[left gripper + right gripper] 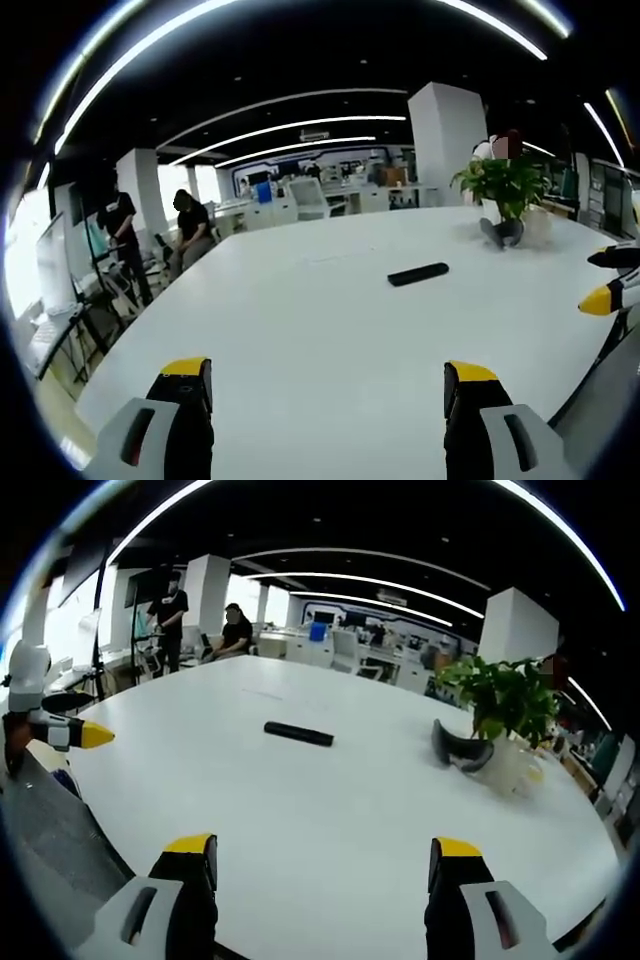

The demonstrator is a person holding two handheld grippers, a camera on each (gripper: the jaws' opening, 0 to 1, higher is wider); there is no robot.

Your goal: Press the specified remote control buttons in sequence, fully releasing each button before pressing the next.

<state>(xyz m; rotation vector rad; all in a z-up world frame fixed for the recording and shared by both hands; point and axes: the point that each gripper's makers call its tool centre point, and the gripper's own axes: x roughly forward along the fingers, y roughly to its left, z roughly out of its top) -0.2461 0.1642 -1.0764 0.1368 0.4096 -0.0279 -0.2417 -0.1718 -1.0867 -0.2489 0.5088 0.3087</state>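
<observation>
Far out on the white surface [330,330] lies the remote [418,273] — both grippers' fingers [185,385] apart, untouched — so approach slowly, pressing with one fingertip squarely.

Open office [330,190]; ceiling strip lights [290,125]

Remote [418,273] lies flat mid-table [330,350], nothing touching it. Potted plant [508,190] sits on the table behind and right of the remote, well apart from it. Left tool [328,385] is near-side of the remote; right tool [325,865] too, further right. Two people [190,228] stand beyond the table, far left of the remote.
</observation>
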